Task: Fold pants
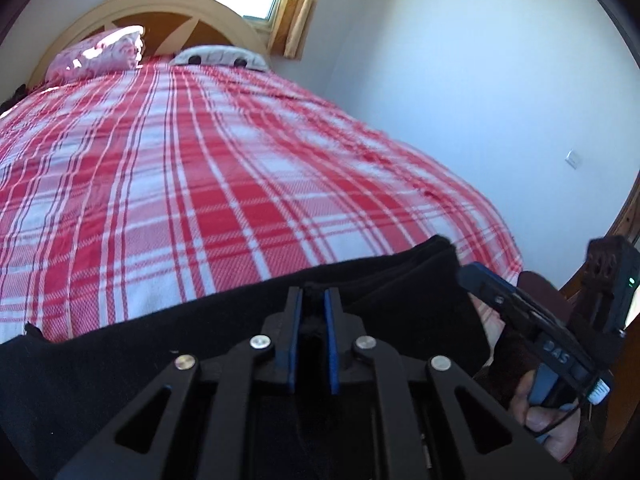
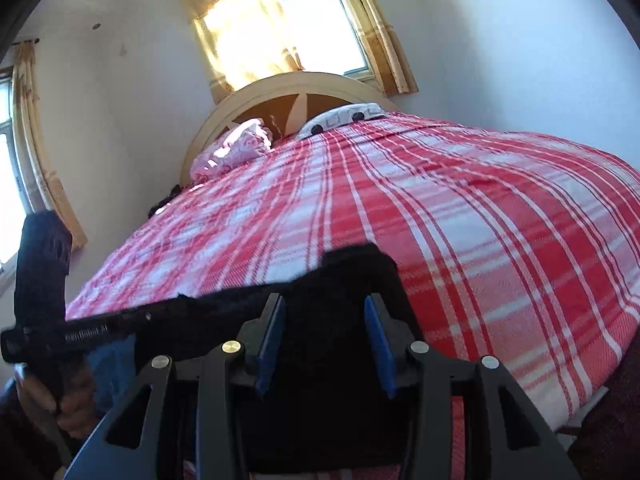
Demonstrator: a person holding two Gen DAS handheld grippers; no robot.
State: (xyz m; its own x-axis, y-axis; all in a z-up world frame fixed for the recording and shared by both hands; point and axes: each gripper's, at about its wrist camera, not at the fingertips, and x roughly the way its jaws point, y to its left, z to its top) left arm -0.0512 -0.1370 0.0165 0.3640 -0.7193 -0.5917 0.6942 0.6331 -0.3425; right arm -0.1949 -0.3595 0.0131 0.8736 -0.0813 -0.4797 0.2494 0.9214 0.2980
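Note:
Black pants [image 1: 140, 344] lie across the near end of a bed, their far edge running from left to right. My left gripper [image 1: 312, 294] is shut on that edge, with a thin fold of black cloth pinched between its blue pads. In the right wrist view the pants [image 2: 352, 268] bunch up between the fingers of my right gripper [image 2: 324, 304]. Its blue pads stand well apart, so it is open, and the cloth between them looks slack. The pants' corner rises just left of the right gripper's finger [image 1: 476, 280].
The bed [image 1: 200, 168] has a red and white plaid cover, with two pillows [image 1: 100, 54] at an arched headboard [image 2: 304, 92]. A white wall [image 1: 460, 100] runs along its right side. A person's hand [image 1: 540, 416] holds the right gripper's handle, and another hand [image 2: 68, 404] holds the left one.

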